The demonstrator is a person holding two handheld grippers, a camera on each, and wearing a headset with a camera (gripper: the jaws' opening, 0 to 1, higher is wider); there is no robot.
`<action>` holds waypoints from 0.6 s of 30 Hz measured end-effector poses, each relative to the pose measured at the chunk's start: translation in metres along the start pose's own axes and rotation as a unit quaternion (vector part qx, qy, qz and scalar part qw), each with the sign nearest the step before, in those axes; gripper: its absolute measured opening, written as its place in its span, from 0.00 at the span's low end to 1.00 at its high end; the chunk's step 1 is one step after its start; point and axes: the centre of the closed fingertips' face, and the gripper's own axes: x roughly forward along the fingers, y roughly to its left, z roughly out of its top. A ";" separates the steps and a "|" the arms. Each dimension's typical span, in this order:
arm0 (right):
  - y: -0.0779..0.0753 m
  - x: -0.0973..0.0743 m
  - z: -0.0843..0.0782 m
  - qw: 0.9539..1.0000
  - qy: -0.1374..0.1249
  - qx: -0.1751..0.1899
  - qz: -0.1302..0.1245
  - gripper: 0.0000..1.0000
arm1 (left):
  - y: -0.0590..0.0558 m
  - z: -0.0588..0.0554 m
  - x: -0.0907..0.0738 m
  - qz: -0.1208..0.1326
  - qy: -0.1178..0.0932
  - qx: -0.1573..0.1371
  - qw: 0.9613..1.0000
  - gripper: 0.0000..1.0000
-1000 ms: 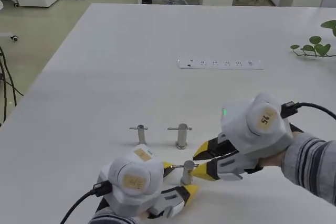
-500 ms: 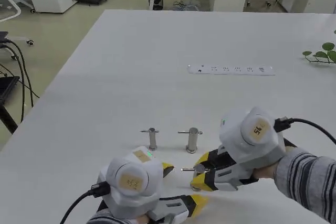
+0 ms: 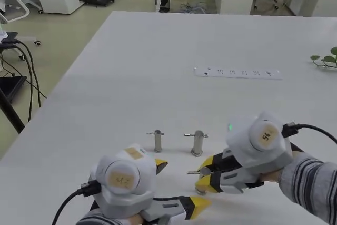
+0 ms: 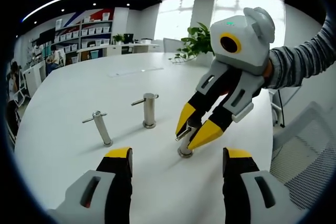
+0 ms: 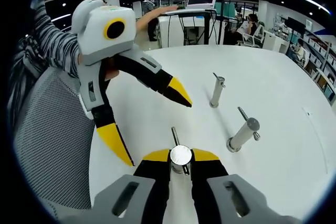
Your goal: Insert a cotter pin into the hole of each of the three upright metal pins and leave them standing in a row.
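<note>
Three upright metal pins stand on the white table (image 3: 131,77), each with a thin cotter pin through its top. The far-left pin (image 3: 158,140) (image 4: 102,128) (image 5: 217,92) and the far-right pin (image 3: 197,144) (image 4: 149,111) (image 5: 242,134) stand free side by side. My right gripper (image 3: 202,175) (image 5: 181,169) (image 4: 198,128) is shut on the near pin (image 3: 201,181) (image 4: 185,148) (image 5: 181,157) just below its head. The left gripper (image 3: 179,183) (image 4: 178,153) (image 5: 152,127) is open, its yellow tips spread wide and facing that pin from the left without touching it.
A white power strip (image 3: 237,72) lies farther back on the table. A small green plant (image 3: 327,59) sits at the right edge. The table's left edge (image 3: 63,88) drops to a floor with cables and chairs.
The head camera has shifted. My left gripper has drawn back a little from the near pin's cotter pin. The right gripper stays on the near pin.
</note>
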 end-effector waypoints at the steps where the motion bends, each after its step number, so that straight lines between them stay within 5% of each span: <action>1: -0.001 -0.001 -0.001 1.000 0.001 -0.001 0.000 0.09 | 0.001 0.000 -0.001 0.000 -0.001 -0.001 1.000 0.69; 18: -0.042 -0.029 -0.017 0.999 0.020 0.011 -0.035 0.09 | 0.019 0.007 -0.015 0.035 -0.007 0.004 0.999 0.71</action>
